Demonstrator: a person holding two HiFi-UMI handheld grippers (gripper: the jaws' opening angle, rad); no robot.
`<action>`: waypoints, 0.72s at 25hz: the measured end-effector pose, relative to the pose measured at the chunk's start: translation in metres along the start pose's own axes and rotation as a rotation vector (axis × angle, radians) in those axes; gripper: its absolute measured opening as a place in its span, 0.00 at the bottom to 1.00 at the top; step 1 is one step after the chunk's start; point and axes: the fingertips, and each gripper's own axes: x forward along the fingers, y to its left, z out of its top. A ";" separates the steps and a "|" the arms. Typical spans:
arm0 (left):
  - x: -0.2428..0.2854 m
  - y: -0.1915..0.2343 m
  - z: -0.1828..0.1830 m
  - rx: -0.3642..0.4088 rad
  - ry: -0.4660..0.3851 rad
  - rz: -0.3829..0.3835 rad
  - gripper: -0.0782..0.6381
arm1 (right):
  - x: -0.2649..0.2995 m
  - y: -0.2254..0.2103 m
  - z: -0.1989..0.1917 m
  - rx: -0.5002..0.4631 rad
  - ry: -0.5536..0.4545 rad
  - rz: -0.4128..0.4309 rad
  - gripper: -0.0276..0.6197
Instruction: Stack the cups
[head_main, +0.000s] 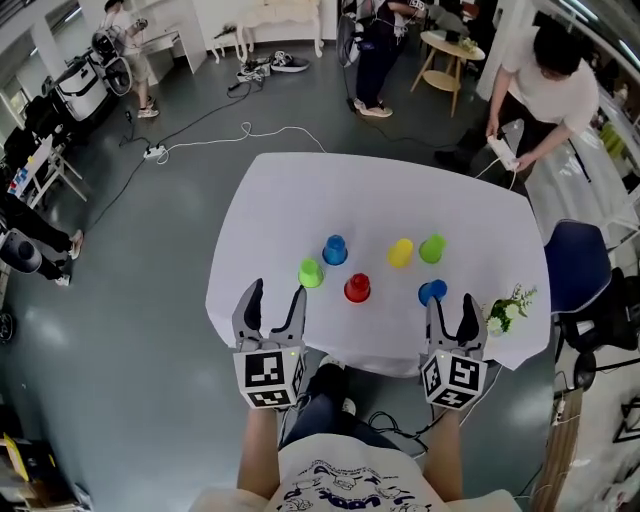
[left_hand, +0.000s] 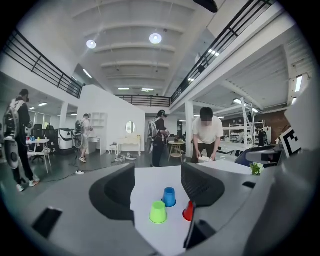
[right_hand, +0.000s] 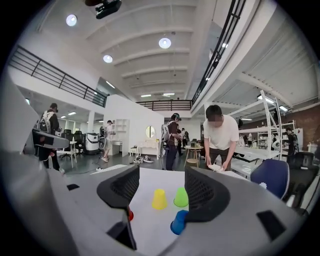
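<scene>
Six cups stand upside down on the white table (head_main: 300, 190): a blue cup (head_main: 335, 250), a green cup (head_main: 311, 273), a red cup (head_main: 357, 288), a yellow cup (head_main: 400, 252), a second green cup (head_main: 432, 248) and a second blue cup (head_main: 432, 292). My left gripper (head_main: 277, 300) hangs open at the table's near edge, short of the green cup (left_hand: 158, 212) and the blue cup (left_hand: 169, 197). My right gripper (head_main: 450, 310) is open too, just short of the second blue cup (right_hand: 178, 222), with the yellow cup (right_hand: 159, 199) beyond. Neither holds anything.
A small flower sprig (head_main: 510, 308) lies at the table's right corner. A blue chair (head_main: 578, 265) stands right of the table, and a person (head_main: 545, 80) bends over at the far right. Cables (head_main: 200, 140) trail across the grey floor behind.
</scene>
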 end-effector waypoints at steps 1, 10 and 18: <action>0.010 0.001 -0.002 0.002 0.009 -0.006 0.51 | 0.009 -0.001 -0.002 -0.001 0.007 -0.004 0.50; 0.093 0.015 -0.022 0.031 0.104 -0.072 0.51 | 0.079 -0.009 -0.020 -0.003 0.089 -0.060 0.52; 0.142 0.015 -0.057 0.051 0.197 -0.124 0.52 | 0.118 -0.020 -0.050 0.002 0.172 -0.110 0.54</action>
